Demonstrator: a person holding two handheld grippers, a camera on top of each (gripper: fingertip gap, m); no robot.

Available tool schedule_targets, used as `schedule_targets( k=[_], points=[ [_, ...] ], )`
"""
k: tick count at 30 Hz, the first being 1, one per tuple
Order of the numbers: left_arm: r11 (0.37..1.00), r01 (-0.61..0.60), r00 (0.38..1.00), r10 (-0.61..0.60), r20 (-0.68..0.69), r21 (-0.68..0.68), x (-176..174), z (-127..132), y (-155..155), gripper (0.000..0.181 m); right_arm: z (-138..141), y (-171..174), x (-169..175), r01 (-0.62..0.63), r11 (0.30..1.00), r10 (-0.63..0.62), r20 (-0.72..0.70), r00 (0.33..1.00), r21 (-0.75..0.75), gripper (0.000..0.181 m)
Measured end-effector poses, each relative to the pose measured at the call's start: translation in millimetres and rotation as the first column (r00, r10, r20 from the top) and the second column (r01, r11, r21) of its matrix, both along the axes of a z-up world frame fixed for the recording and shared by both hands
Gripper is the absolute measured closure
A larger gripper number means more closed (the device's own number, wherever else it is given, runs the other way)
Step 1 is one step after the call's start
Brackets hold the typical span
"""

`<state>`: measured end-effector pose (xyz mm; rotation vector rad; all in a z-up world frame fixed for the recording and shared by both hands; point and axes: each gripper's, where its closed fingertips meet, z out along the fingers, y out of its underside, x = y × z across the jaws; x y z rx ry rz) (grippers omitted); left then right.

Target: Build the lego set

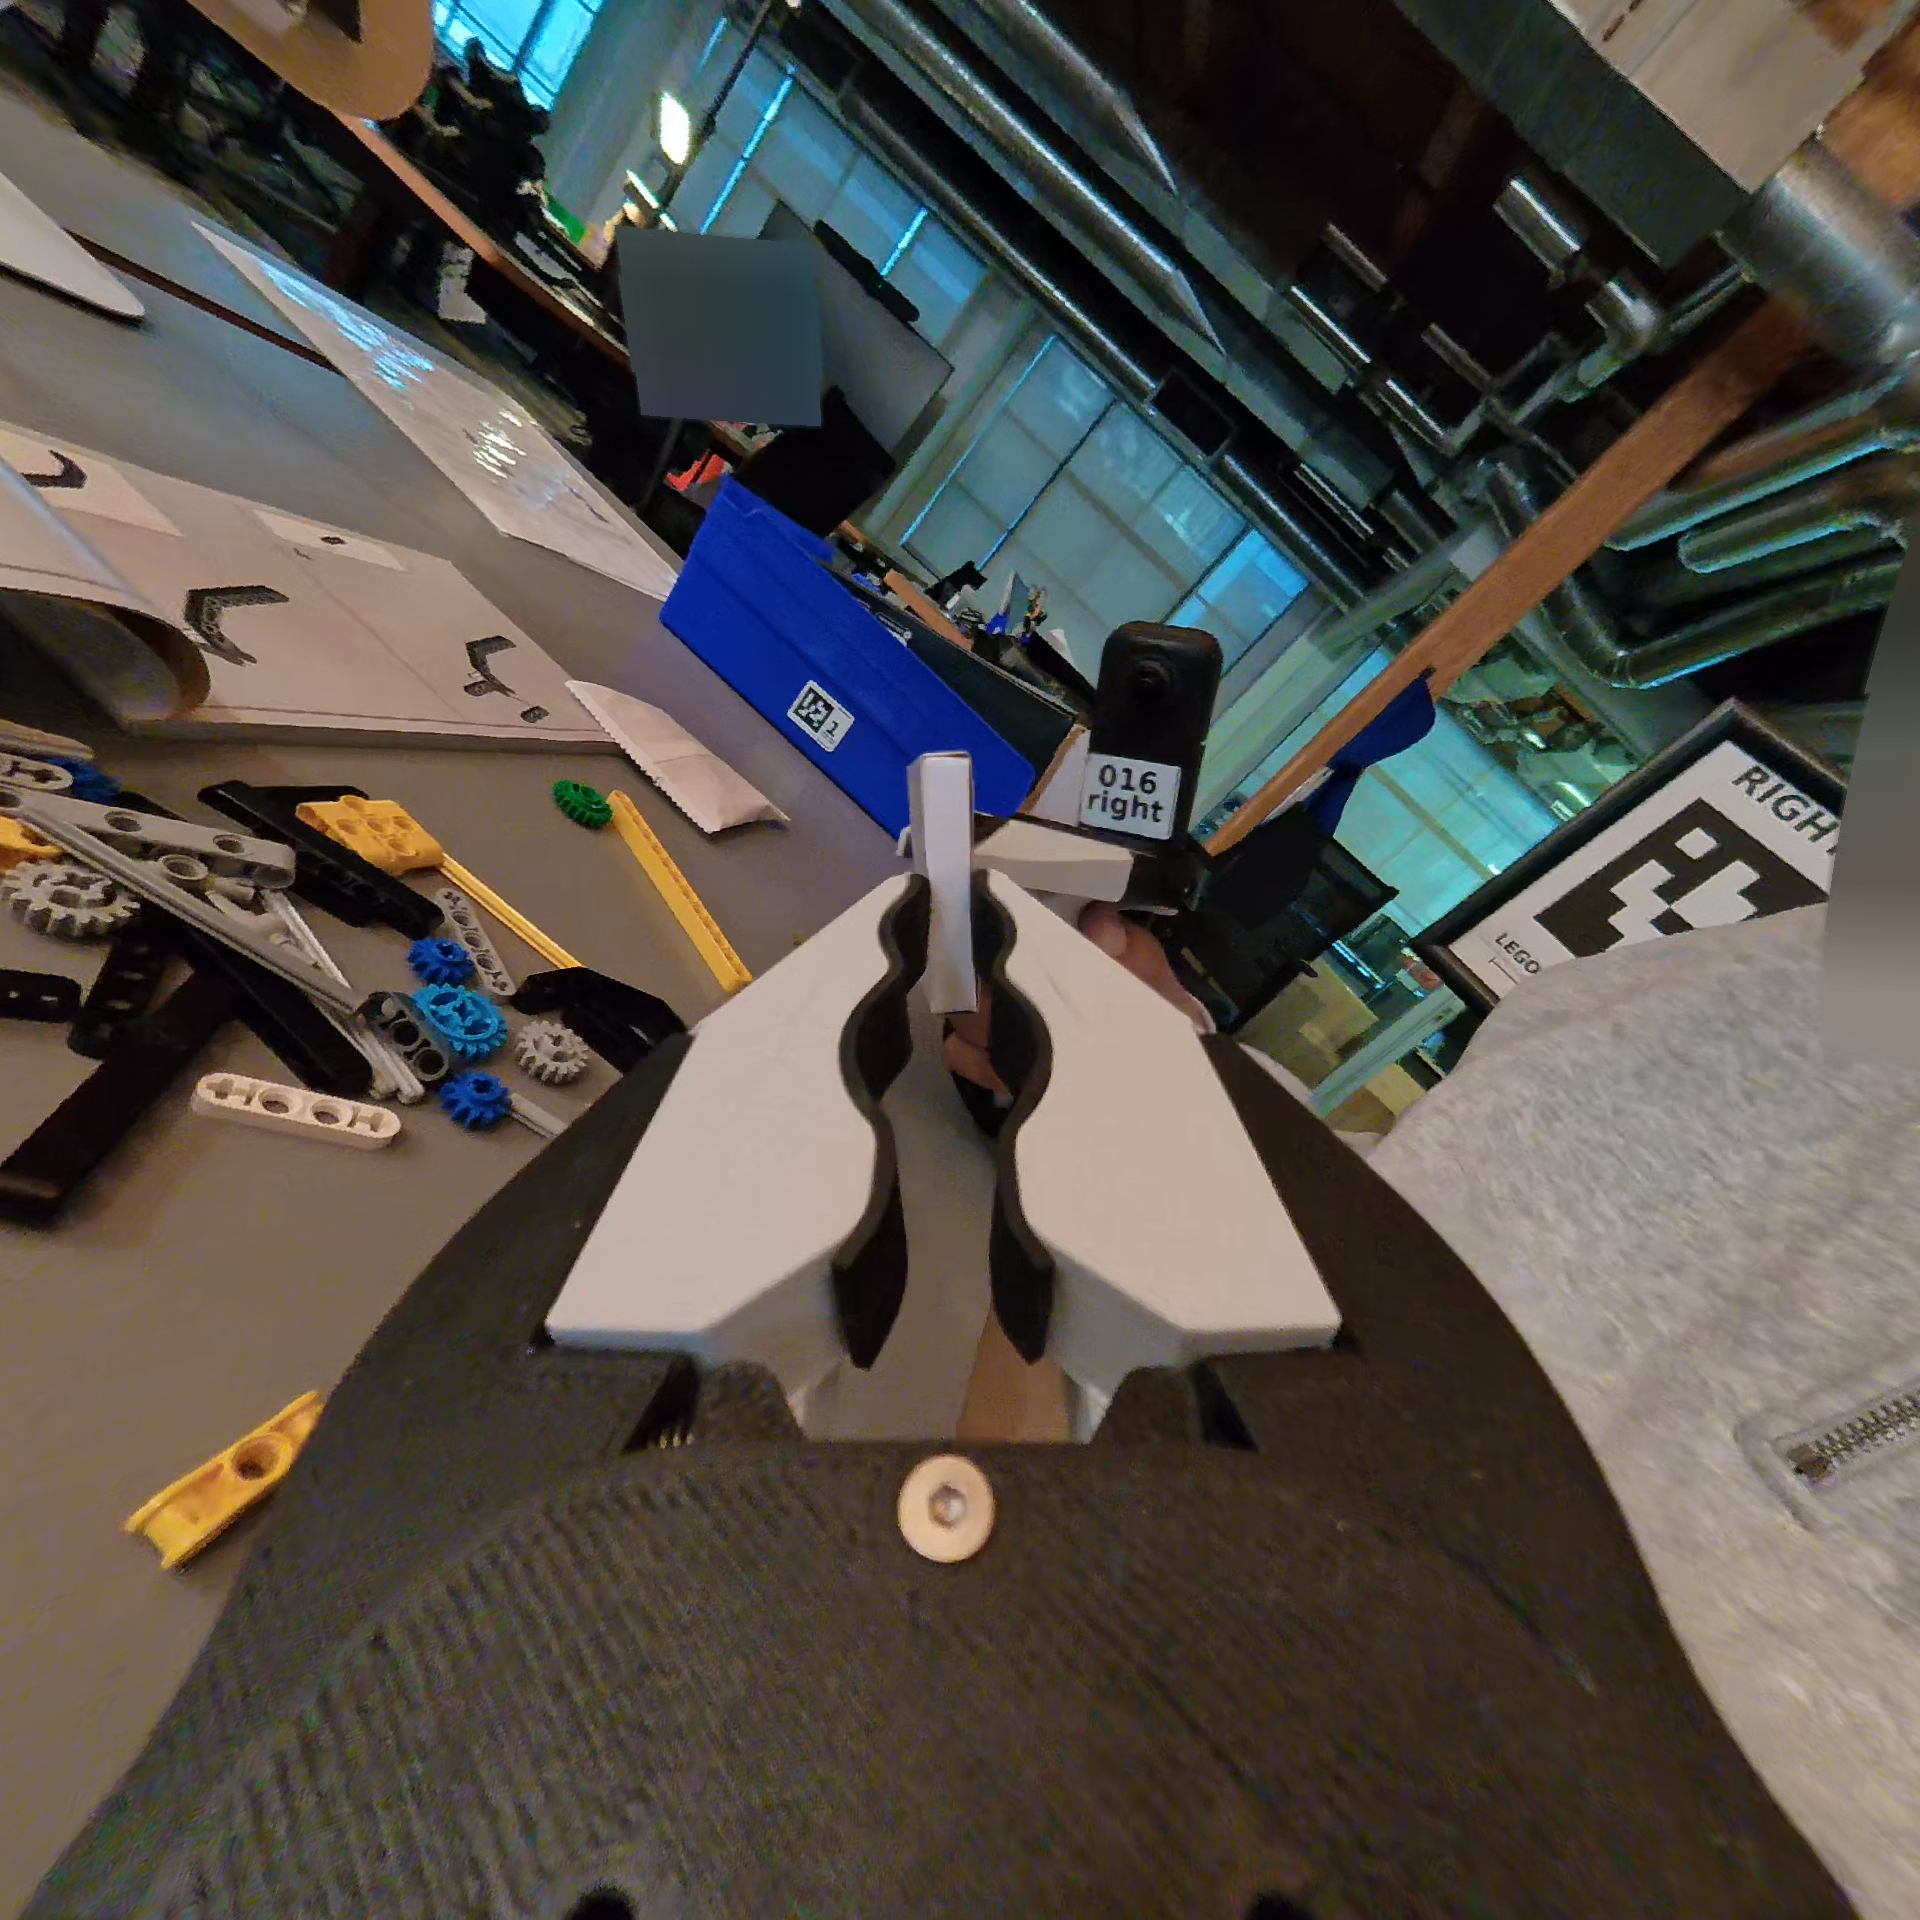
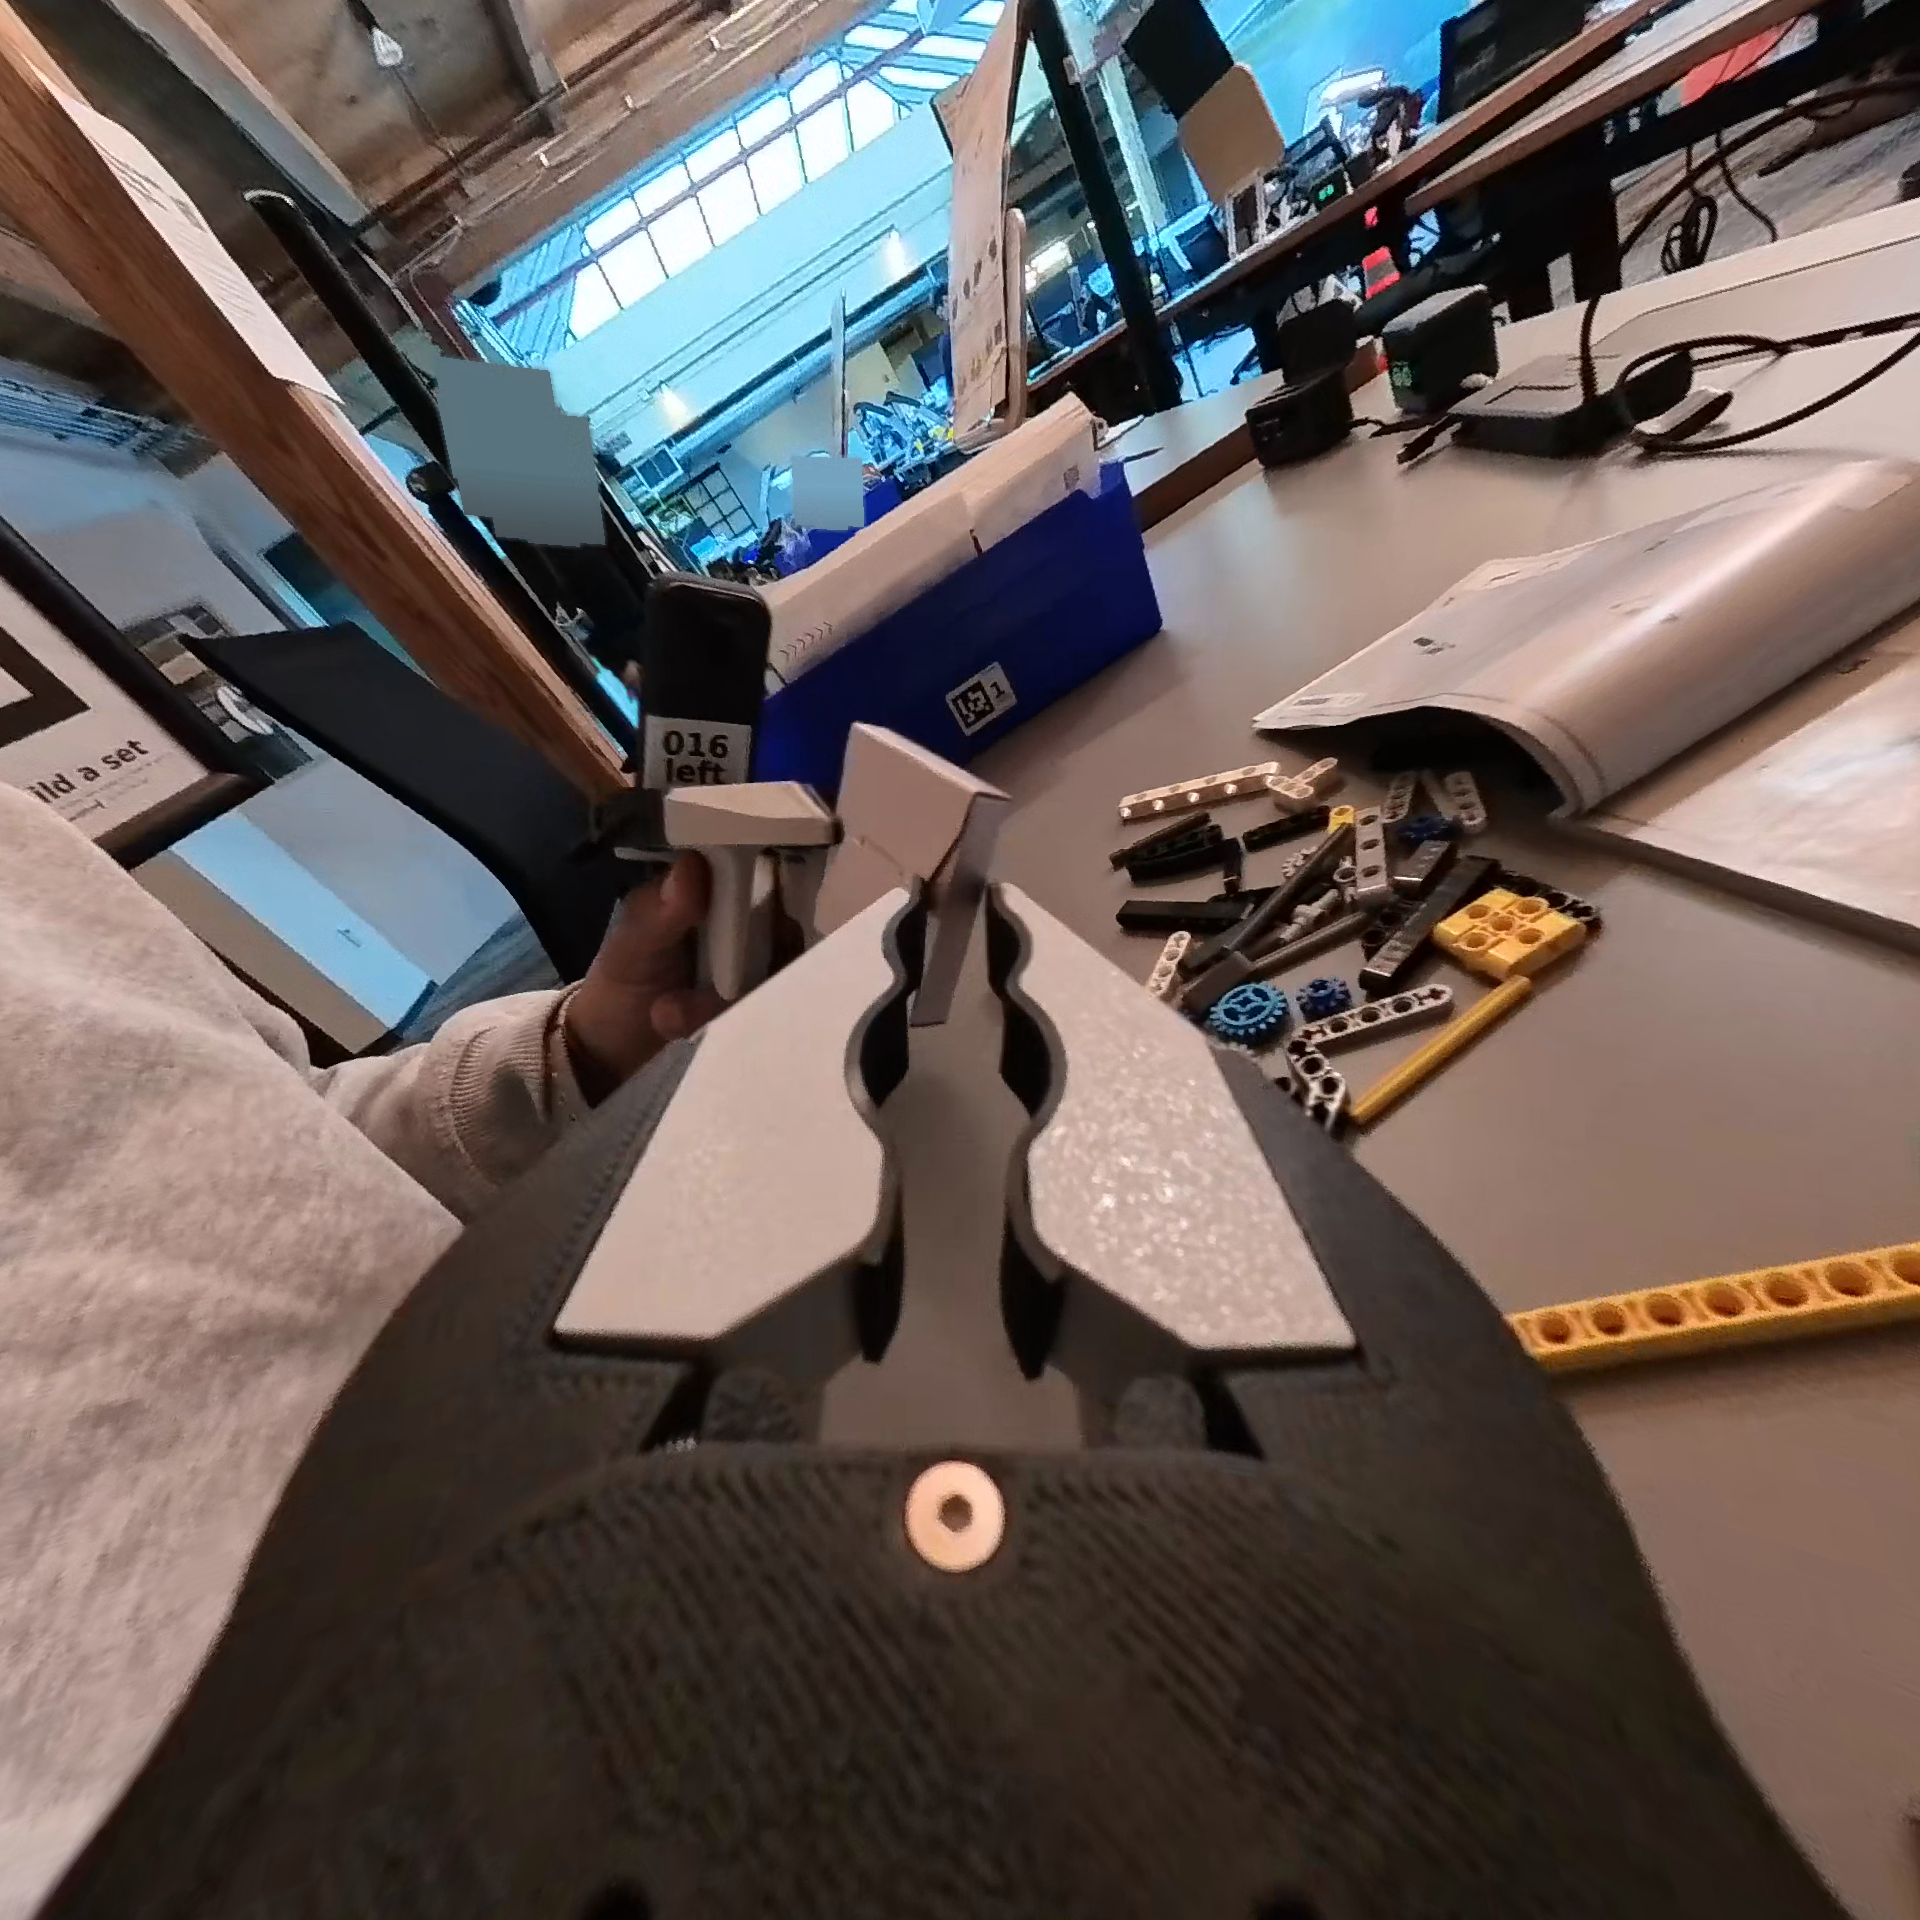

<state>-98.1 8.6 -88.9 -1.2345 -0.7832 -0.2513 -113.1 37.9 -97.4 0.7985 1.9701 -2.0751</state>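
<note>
Supporting everything, the grey bench (image 2: 1558, 1195) carries a blue bin (image 2: 987, 644), an open instruction booklet (image 2: 1621, 644) and the loose lego pieces (image 2: 1382, 914). Both grippers are raised off the bench: left gripper (image 1: 948, 925) and right gripper (image 2: 951, 935), fingers slightly apart, empty.

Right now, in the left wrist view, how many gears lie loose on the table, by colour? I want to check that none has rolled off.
Blue gears: 3
Grey gears: 2
Green gear: 1
Total: 6
A blue piece at the far left edge is too hidden to count.
</note>
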Motion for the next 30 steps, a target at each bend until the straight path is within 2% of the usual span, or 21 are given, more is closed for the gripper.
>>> schedule_targets(
  k=[2,4,7,9,20,27,30],
  points=[
    [0.999,-0.032,0.999,0.032,0.010,-0.020,-4,-3,-2,0.177,-5,2,-6,0.050,0.997,-0.047,-0.045,0.998,0.062,0.163],
    [0.998,-0.061,0.998,0.061,0.034,-0.019,-8,-6,-5,0.177,-5,5,-8,0.108,0.985,-0.086,-0.163,0.983,0.134,0.158],
    [0.995,-0.093,0.994,0.095,0.058,-0.029,-13,-11,-8,0.177,1,1,-2,0.157,0.968,-0.088,-0.317,0.944,0.198,0.157],
    [0.994,-0.106,0.993,0.108,0.054,-0.037,-13,-12,-7,0.177,3,-5,3,0.167,0.965,-0.085,-0.363,0.928,0.202,0.158],
    [0.984,-0.175,0.985,0.175,0.003,-0.019,-12,-4,-6,0.177,-7,-14,3,0.172,0.959,-0.097,-0.307,0.947,0.226,0.147],
    [0.967,-0.241,0.969,0.235,-0.071,-0.086,-11,-4,-1,0.177,-13,-15,-1,0.258,0.915,-0.125,-0.389,0.913,0.312,0.144],
    [0.968,-0.243,0.970,0.240,-0.050,-0.062,-8,-5,7,0.176,-16,-18,-1,0.280,0.898,-0.135,-0.394,0.909,0.339,0.135]
  ],
)
